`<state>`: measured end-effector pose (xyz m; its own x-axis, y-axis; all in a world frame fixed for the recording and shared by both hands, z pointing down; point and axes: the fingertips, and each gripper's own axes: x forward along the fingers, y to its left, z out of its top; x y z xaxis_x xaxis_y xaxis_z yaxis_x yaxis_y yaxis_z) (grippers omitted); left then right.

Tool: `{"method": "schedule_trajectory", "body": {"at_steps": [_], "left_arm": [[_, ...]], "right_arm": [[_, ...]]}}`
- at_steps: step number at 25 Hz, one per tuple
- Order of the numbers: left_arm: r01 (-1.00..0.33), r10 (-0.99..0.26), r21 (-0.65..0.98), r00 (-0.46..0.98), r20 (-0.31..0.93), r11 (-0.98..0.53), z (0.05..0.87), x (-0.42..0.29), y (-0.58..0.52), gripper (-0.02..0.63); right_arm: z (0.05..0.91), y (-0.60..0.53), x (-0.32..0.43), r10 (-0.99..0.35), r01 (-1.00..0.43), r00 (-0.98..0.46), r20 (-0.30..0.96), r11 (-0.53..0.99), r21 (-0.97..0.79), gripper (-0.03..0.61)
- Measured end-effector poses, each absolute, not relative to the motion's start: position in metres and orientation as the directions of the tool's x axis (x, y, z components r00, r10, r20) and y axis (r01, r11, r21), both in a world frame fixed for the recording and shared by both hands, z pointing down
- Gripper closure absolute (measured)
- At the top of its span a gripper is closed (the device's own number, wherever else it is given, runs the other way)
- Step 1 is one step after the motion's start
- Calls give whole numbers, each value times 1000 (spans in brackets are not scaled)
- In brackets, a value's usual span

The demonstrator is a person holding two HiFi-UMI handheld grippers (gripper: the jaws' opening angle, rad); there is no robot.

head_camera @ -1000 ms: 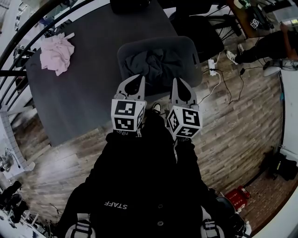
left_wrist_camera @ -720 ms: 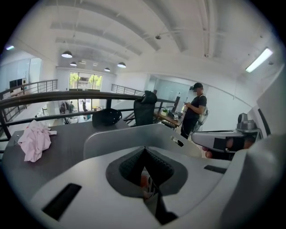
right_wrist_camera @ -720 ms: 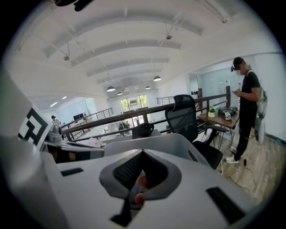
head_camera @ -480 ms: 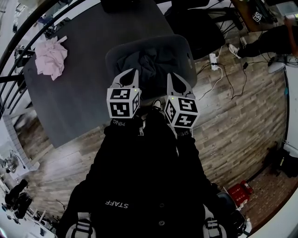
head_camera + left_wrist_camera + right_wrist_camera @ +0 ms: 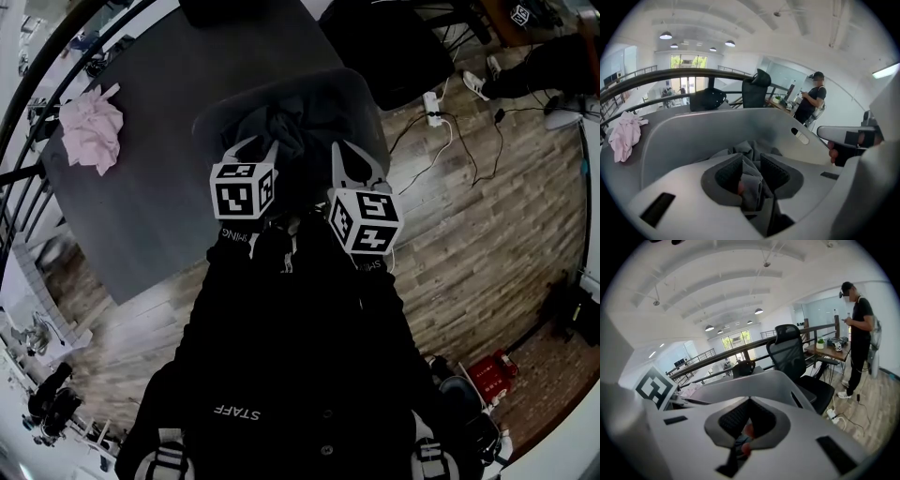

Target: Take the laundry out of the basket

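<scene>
The grey laundry basket [image 5: 370,103] stands on the floor against the dark table and holds dark grey laundry [image 5: 286,122]. My left gripper [image 5: 251,148] is over the basket's near left part. Its jaws are opening and stand slightly parted. In the left gripper view a fold of the grey laundry [image 5: 751,176] lies in the gap of the left gripper [image 5: 751,169]; the pads do not visibly press it. My right gripper [image 5: 345,155] hovers over the basket's near right part, shut and empty. In the right gripper view the right gripper [image 5: 750,401] points over the basket's rim [image 5: 759,383].
A pink cloth [image 5: 91,131] lies on the dark grey table [image 5: 159,178] left of the basket. A black office chair [image 5: 394,47] stands behind the basket. Cables and a power strip [image 5: 433,108] lie on the wooden floor. A person [image 5: 860,333] stands at the far right.
Both grippers have moved forward from the basket's near rim to over its inside. The left jaws, shut before, now stand slightly apart.
</scene>
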<state>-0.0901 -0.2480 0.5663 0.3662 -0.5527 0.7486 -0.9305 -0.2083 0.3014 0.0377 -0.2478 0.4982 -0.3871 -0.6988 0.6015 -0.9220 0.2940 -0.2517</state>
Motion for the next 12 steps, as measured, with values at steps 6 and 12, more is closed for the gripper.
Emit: {"method": "schedule_trajectory", "body": {"at_steps": [6, 12], "left_arm": [[-906, -405, 318, 412, 816, -280, 614, -70, -249, 311], [-916, -360, 310, 388, 849, -255, 643, -70, -252, 261]], "right_arm": [[510, -259, 43, -683, -917, -399, 612, 292, -273, 565], [522, -264, 47, -654, -911, -412, 635, 291, -291, 565]]}}
